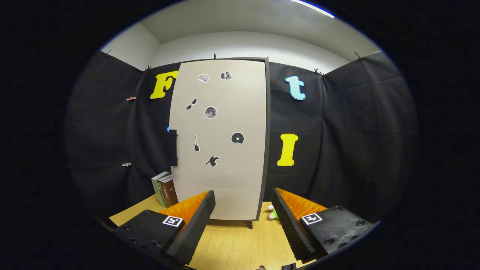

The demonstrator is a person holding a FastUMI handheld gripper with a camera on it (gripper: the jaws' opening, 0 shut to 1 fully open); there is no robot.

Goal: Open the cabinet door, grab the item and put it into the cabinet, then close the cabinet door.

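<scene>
While I hold the gripper (243,210) level above the wooden table (232,243), its fingers stand spread wide with nothing between them, and the cabinet (221,138) rises straight ahead, beyond the fingertips. Its pale door (225,168) lies flat against the dark frame, so it is closed as I see it. A dark handle (172,147) sits on the door's left edge, about halfway up, which puts it up and to the left of my left finger (195,215), not on the line between the fingers. A small toy (272,213), which I take for the item, peeks out at the cabinet's right foot, just past the inner edge of my right finger (288,217); most of it is hidden. Books (165,189) stand left of the cabinet. A shut door fits both ends of the job; yet the toy is on the table, outside, so the item, if that is it, is not stored.
</scene>
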